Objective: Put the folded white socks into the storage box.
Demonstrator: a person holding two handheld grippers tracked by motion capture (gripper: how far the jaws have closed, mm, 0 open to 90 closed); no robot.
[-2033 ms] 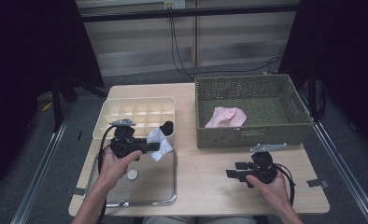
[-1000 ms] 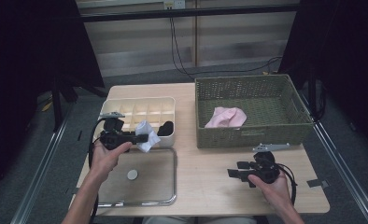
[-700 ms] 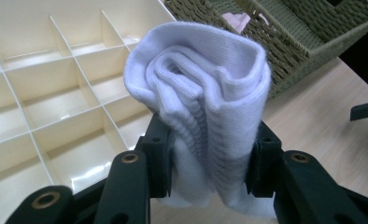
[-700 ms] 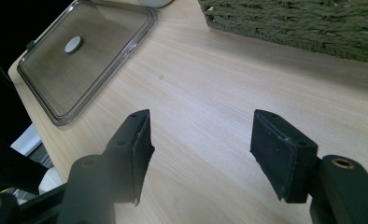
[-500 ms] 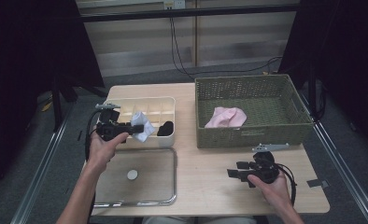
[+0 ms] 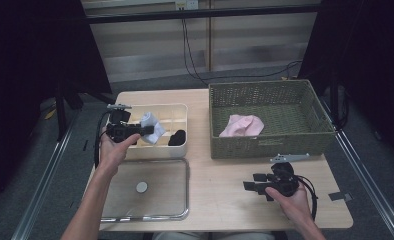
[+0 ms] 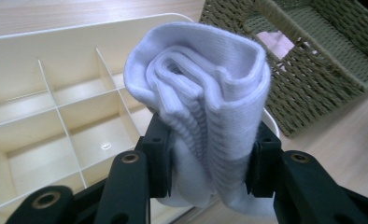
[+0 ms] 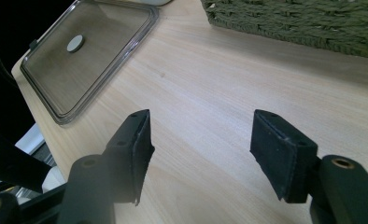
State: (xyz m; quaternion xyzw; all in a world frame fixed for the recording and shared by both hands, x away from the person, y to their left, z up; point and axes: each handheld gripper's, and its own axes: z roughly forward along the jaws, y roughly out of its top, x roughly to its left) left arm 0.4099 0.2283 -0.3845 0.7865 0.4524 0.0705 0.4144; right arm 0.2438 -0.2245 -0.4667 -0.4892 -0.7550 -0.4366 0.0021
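Pale wood table (image 6: 220,200), ribbed white sock (image 7: 205,107), woven basket (image 6: 270,145)

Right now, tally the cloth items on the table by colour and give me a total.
White: 1, the sock in the left tool.
Black: 1, the bundle in the box.
Pink: 1, the cloth in the basket.
Total: 3.

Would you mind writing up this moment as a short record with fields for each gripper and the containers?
left gripper: shut on rolled white sock, held over the divided cream box
right gripper: open, nothing between the jaws, above bare table
box contents: one dark item in a near right compartment
clear lid: flat on table, in front of box
wicker basket: holds pink cloth
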